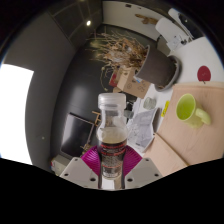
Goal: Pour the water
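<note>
A clear plastic bottle (112, 130) with a white cap and a dark label stands upright between my fingers. My gripper (112, 160) is shut on the bottle's lower body, both magenta pads (92, 158) pressing its sides. The bottle hangs above the floor, to the left of the wooden table (190, 150). A lime-green cup (188, 109) stands on that table, ahead and to the right of the bottle. The bottle's base is hidden behind the gripper body.
A crumpled clear plastic bag (144, 122) lies at the table's near-left edge. A dark round seat (152, 66) and a bunch of dry stalks (118, 50) stand beyond the bottle. White paper (215, 135) lies on the table to the right.
</note>
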Demonstrator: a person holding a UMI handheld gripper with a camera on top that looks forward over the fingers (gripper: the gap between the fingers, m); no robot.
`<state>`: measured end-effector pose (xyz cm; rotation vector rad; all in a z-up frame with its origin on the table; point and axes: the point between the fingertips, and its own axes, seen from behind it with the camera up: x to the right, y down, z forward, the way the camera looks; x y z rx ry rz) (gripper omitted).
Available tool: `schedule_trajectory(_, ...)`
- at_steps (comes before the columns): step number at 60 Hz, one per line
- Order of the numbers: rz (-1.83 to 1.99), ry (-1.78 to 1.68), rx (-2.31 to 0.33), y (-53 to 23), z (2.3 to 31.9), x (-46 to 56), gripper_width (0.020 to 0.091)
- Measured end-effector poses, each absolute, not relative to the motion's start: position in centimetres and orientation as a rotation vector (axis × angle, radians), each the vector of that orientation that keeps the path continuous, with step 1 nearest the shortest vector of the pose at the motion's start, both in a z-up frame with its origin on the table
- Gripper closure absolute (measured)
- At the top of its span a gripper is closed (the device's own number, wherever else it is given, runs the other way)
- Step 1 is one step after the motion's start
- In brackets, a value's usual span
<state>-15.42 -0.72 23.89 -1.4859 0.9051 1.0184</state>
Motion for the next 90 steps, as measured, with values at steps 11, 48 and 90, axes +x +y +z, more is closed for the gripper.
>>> schedule_trajectory(11,1.381,1.297,-1.269,0.8,20.7,-11.0,0.0854)
schedule_trajectory(48,1.414,1.134,-1.471,1.1,21.4,-9.8,0.0853)
schedule_trajectory(90,-0.116,0.166,-1.866,-0.4,12.9,18.9,0.0853)
